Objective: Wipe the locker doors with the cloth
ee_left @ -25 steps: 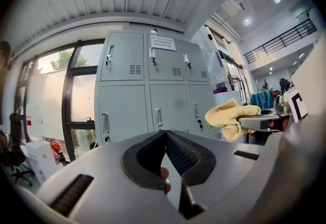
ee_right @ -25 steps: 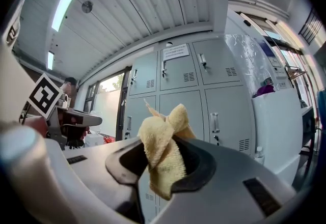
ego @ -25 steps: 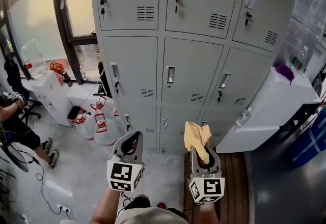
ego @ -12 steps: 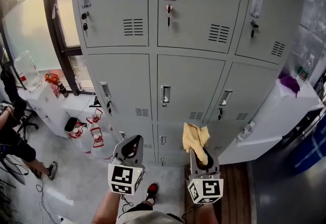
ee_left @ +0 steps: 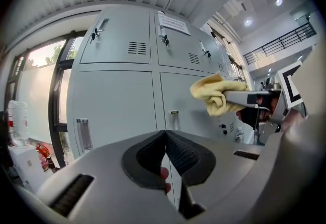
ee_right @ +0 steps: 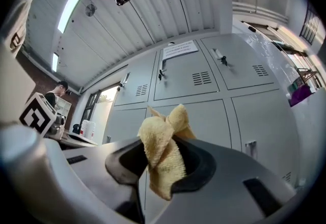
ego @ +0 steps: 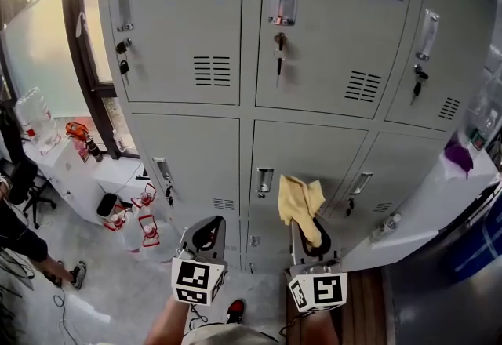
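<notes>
Your floor and two white units

At lower left of your head view, the grey floor (ego: 110,296) carries clear jugs with red fittings (ego: 146,222). The white unit at left (ego: 74,175) holds a big clear bottle (ego: 31,112); the counter at right (ego: 423,202) bears something purple (ego: 459,155).

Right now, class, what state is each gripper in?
Left gripper: shut, holding nothing.
Right gripper: shut on the yellow cloth.

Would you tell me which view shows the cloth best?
The right gripper view: the cloth fills its centre, clamped in the right gripper. The head view shows it smaller, from above; the left gripper view shows it sideways, at the right.
</notes>
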### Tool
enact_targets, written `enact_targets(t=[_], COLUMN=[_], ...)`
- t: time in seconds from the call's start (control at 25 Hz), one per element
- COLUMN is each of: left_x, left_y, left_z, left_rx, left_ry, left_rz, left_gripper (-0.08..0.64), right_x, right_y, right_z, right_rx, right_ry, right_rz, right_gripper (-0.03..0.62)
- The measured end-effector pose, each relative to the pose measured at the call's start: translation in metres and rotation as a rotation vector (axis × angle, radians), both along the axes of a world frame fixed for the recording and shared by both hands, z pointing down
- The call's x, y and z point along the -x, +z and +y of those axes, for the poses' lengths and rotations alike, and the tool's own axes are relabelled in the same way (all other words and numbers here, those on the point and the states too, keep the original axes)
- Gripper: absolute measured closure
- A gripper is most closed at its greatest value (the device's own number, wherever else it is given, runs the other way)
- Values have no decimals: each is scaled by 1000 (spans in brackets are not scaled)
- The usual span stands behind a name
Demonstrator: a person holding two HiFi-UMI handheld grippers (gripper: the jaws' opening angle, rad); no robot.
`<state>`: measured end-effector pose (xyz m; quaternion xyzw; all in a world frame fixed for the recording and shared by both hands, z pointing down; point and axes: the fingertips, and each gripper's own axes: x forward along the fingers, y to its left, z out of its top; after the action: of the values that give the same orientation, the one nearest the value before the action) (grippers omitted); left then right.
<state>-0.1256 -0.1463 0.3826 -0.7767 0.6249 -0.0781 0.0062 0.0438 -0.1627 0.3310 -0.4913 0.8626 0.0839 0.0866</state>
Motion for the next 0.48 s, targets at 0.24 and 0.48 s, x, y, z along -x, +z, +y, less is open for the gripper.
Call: enact_targets(t=[0.24, 0.48], left_x=[17, 28], left_y=[0, -1], left_z=[-21, -31], left_rx=[2, 1], left_ry=[-13, -25], left_rz=[2, -1], left_gripper=[537, 537], right_x=[33, 56], right_y=[-49, -74], right_z=[-18, -33], right_rx=[-116, -188], right_ry=[-47, -70], right_rz=[-24, -32], right_gripper=[471, 471])
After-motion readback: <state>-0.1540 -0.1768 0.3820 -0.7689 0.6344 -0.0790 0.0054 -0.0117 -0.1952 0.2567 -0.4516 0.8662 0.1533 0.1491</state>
